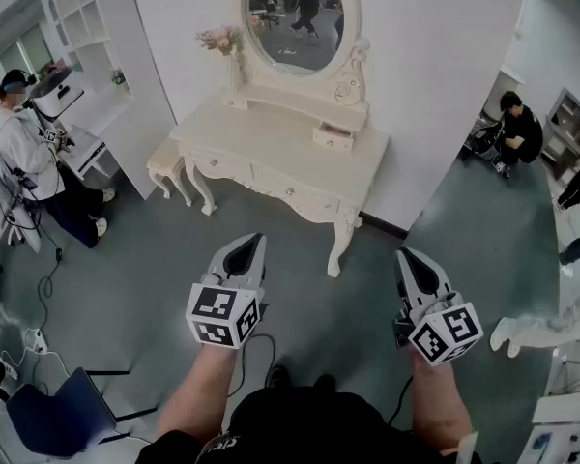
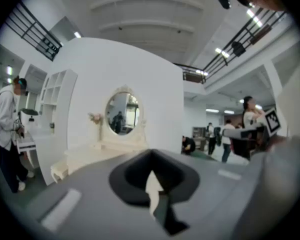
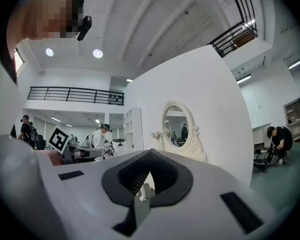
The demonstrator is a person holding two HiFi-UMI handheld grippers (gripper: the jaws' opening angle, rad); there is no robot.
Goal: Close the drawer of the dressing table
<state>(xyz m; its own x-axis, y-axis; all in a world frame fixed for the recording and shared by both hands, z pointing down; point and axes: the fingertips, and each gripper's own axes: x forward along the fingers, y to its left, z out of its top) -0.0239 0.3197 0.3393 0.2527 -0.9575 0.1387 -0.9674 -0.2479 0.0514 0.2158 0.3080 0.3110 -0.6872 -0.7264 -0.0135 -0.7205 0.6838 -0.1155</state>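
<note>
The cream dressing table (image 1: 290,160) stands against the white wall, with an oval mirror (image 1: 295,17) on top. A small upper drawer (image 1: 333,138) at the right of the mirror base sticks out, open. My left gripper (image 1: 244,246) and right gripper (image 1: 413,259) hover side by side over the floor, well short of the table, both shut and holding nothing. In the left gripper view the left gripper (image 2: 152,184) points toward the mirror (image 2: 122,113). The right gripper (image 3: 145,184) faces the mirror (image 3: 177,126) in its own view, and its jaws hide the table top.
A matching stool (image 1: 167,167) stands left of the table, and a flower vase (image 1: 222,39) sits on it. A person (image 1: 29,153) stands at far left near white shelves (image 1: 87,27). Another person (image 1: 514,129) crouches at right. A blue chair (image 1: 63,414) is near my left.
</note>
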